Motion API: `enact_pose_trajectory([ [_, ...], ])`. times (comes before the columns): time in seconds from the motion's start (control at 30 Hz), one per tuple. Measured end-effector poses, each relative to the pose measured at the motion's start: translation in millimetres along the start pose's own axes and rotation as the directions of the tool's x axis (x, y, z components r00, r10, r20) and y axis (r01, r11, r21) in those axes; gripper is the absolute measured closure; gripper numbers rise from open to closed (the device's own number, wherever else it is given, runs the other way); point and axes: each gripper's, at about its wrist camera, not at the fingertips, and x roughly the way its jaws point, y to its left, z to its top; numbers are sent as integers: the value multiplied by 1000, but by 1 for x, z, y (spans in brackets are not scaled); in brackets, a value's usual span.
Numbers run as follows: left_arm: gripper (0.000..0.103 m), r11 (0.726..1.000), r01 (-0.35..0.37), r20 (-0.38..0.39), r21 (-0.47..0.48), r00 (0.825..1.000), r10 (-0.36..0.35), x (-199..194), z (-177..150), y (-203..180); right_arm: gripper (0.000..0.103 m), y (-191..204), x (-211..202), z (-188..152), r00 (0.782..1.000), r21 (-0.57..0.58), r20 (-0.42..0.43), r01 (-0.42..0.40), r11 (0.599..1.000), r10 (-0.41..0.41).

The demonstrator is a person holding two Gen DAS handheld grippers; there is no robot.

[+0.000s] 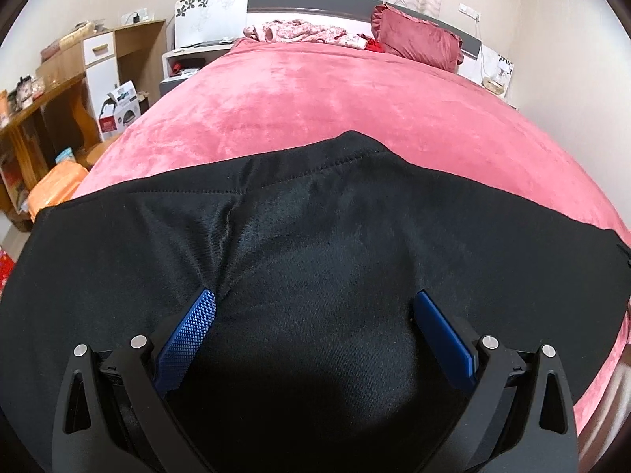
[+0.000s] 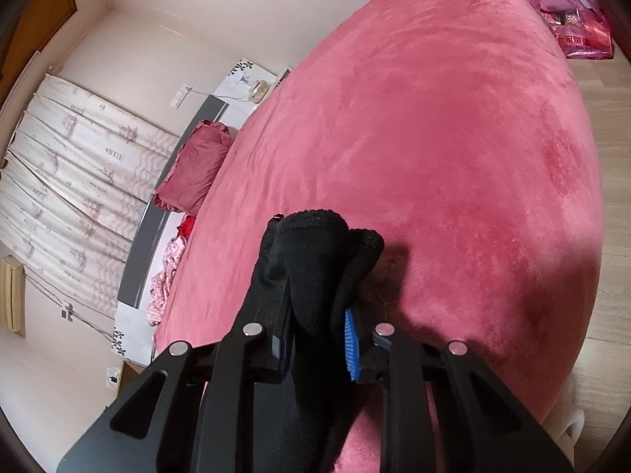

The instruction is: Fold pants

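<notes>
Right claw (image 2: 319,315): clamped on a bunched end of the black pants (image 2: 315,260), the cloth pinched between the blue pads (image 2: 350,345) and poking out past the fingertips, lifted over the bed (image 2: 434,138).
Left claw (image 1: 313,307): blue pads (image 1: 189,339) spread wide apart, hanging directly over the black pants (image 1: 315,236) and gripping nothing; whether the tips touch the cloth cannot be told.
Where the pants lie: spread across the near end of the bed (image 1: 315,98), far from the red pillow (image 1: 418,37) at the headboard; one end is raised in the right claw.
Step in hand (judgement): likely carrying the held end over the flat part to make a fold.
Doing it well: keep the right claw's pinch firm so the bundled cloth does not slide out; carry the end low and level over the bed so the layer lands without twisting; let the left claw pin or pinch the flat part as an anchor so the plush bedcover does not drag it along; line up the edges before letting go.
Look of the pants: black, soft knit with a faint sheen, stitched seam lines running near the far edge, one crease just beyond the left pad.
Handling (judgement): limp and thick; likely to sag and bunch.
</notes>
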Motion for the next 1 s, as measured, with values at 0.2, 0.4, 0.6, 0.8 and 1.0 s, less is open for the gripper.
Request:
enact_pose_trajectory([
  [0.2,3,992,62,12,-109,998,-61,-8,7,10,85,4,-9,1,1000,23,-2,-4,1000,5],
  [0.4,3,991,45,17,-123,999,-44,-12,8,16,85,33,-22,3,998,-20,-20,-55,998,55],
  [0.6,3,996,-19,-14,-85,1000,18,-6,7,15,85,68,-34,-6,995,-103,-45,-96,990,91],
  [0.8,3,998,-49,-23,-29,999,48,0,4,10,85,90,-39,-17,990,-137,-61,-133,982,125],
  [1.0,3,999,-28,-21,-41,999,27,-1,3,13,85,109,-43,-27,977,-143,-97,-202,969,189],
])
